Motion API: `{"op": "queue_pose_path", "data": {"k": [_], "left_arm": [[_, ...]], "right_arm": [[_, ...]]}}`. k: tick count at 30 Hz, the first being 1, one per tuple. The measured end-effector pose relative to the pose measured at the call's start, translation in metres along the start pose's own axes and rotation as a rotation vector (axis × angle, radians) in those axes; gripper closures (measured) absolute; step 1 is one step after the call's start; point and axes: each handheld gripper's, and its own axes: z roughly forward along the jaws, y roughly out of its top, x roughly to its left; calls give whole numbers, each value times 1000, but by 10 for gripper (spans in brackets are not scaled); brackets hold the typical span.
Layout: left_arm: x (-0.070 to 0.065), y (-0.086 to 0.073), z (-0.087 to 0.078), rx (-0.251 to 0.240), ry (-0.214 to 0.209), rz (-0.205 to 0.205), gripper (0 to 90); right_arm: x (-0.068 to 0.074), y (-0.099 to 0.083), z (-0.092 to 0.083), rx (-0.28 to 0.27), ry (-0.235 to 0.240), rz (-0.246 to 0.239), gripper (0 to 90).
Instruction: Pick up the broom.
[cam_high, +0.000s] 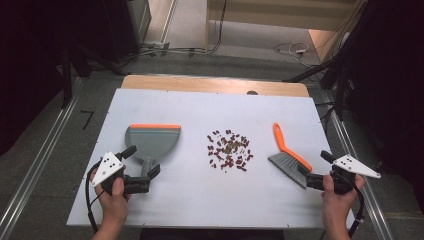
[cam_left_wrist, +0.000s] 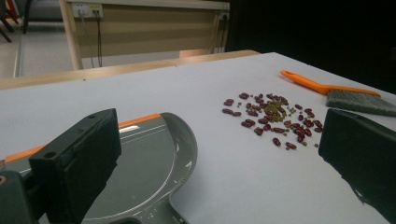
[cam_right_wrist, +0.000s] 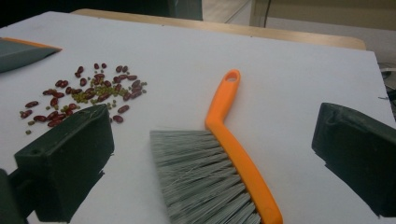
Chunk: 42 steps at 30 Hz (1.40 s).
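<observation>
A grey dustpan (cam_high: 152, 140) with an orange front lip lies on the left of the white board (cam_high: 200, 200), its handle toward me. My left gripper (cam_high: 142, 160) stands open around that handle, not pressing on it. In the left gripper view the dustpan (cam_left_wrist: 140, 163) lies between the wide jaws of the left gripper (cam_left_wrist: 217, 163). A pile of red and green beans (cam_high: 229, 150) sits mid-board. On the right lies an orange-handled brush (cam_high: 287, 155) with grey bristles. My right gripper (cam_high: 314, 166) is open at its bristle end. In the right gripper view the brush (cam_right_wrist: 224, 154) lies between the spread jaws of the right gripper (cam_right_wrist: 212, 161).
A wooden table edge (cam_high: 215, 84) shows behind the board. Metal rails (cam_high: 40, 165) run along both sides at floor level. Cables (cam_high: 292, 49) lie on the floor at the back. Bare board stretches between the beans and my hands.
</observation>
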Motion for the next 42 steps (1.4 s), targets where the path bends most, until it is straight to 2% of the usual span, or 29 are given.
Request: {"op": "queue_pose_path", "data": {"k": [4, 8, 12, 15, 19, 22, 26, 30, 34, 36, 38, 42], "left_arm": [[0, -1, 2, 18, 0, 6, 0], [-2, 0, 3, 16, -3, 7, 0], [-2, 0, 3, 14, 1, 6, 0], [-1, 1, 3, 11, 3, 6, 0], [2, 1, 3, 10, 3, -5, 0], [2, 1, 2, 15, 4, -3, 0], [3, 0, 4, 17, 0, -9, 0], [3, 0, 4, 16, -2, -13, 0], [3, 0, 4, 16, -6, -19, 0], [2, 0, 4, 16, -7, -18, 0], [2, 0, 4, 16, -10, -19, 0], [2, -1, 2, 20, -15, -20, 0]], "right_arm": [[1, 2, 2, 10, 0, -21, 0], [3, 9, 4, 30, -4, -38, 0], [6, 19, 5, 23, -2, -51, 0], [9, 37, 6, 17, -17, -58, 0], [12, 56, 10, 40, -39, -111, 0], [9, 69, 16, 67, -5, -107, 0], [7, 82, 26, 95, 8, -96, 0], [8, 95, 39, 119, 25, -107, 0], [5, 103, 53, 172, 28, -125, 0], [1, 103, 61, 195, 57, -113, 0], [-1, 103, 65, 212, 63, -108, 0], [-7, 93, 86, 307, 100, -34, 0]]}}
